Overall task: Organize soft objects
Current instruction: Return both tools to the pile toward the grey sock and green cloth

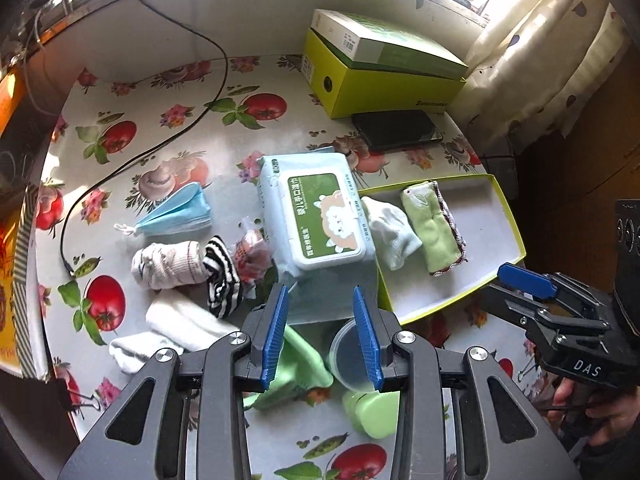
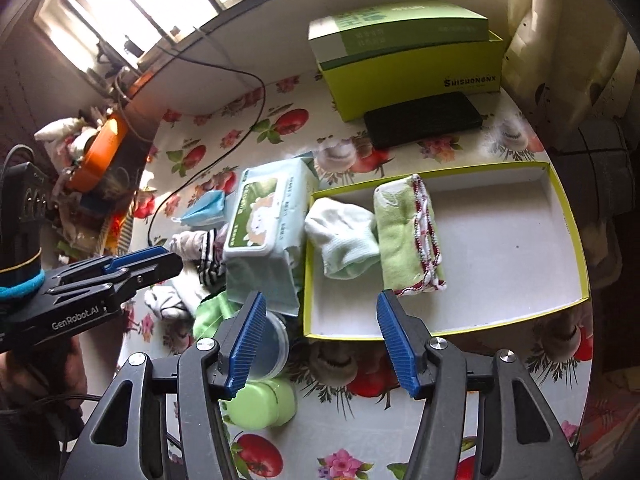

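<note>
- Right tool (image 2: 322,340): jaws apart, nothing between them, above the tray (image 2: 568,216) near edge.
- Left tool (image 1: 322,336): jaws apart, empty, over the green cloth (image 1: 300,364).
- In tray: white sock (image 2: 344,236) and folded towel (image 2: 404,240), at 9 o'clock end.
- Loose socks (image 1: 176,264) and mask (image 1: 176,212) lie on the counter, 9 o'clock of the wipes (image 1: 316,216).
- Risk: the cup (image 1: 348,356) touches the cloth; pulling the cloth could tip it.

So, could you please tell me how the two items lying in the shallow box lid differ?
The white sock is plain and loosely crumpled, while the green cloth is neatly folded with a red-and-white crocheted edge. The sock lies at the lid's left wall; the cloth sits beside it, nearer the middle. Both are soft and touch each other.
</note>
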Demonstrator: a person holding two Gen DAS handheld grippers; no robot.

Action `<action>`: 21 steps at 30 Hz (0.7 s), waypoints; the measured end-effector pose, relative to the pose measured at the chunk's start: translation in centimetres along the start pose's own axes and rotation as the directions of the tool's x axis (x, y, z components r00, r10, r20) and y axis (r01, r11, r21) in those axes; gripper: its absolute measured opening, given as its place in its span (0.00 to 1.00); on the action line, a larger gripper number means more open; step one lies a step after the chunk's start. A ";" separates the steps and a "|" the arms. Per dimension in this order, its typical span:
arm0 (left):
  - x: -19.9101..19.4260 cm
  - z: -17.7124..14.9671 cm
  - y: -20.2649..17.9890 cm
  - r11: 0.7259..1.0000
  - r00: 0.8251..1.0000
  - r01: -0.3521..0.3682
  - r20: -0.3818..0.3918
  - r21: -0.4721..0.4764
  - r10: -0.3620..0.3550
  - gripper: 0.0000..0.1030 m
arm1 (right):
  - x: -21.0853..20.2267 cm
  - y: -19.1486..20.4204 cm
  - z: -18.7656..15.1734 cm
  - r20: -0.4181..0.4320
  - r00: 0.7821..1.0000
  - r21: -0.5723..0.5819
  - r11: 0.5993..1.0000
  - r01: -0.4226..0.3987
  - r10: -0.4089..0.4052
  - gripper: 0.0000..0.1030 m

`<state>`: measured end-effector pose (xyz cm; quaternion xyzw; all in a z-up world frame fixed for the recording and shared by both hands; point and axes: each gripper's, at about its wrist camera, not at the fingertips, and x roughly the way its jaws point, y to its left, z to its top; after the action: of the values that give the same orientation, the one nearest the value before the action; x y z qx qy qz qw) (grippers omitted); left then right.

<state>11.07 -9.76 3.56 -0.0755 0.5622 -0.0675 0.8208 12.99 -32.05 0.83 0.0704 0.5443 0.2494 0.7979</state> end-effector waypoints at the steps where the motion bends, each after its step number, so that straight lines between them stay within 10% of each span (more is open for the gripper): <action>1: -0.3 -0.4 0.3 1.000 1.000 0.000 0.004 -0.010 0.000 0.34 | 0.0 0.5 -0.2 -0.004 1.000 -0.009 1.000 -0.001 0.001 0.56; 21: -3.2 -5.4 6.2 0.989 0.999 -0.016 0.028 -0.150 0.020 0.34 | 1.3 9.0 -2.8 -0.111 0.993 -0.181 0.982 -0.059 0.039 0.56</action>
<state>5.06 -3.33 3.37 -0.1326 0.5540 -0.0167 0.8217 7.97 -24.04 2.12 -0.0035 0.5591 0.3217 0.7641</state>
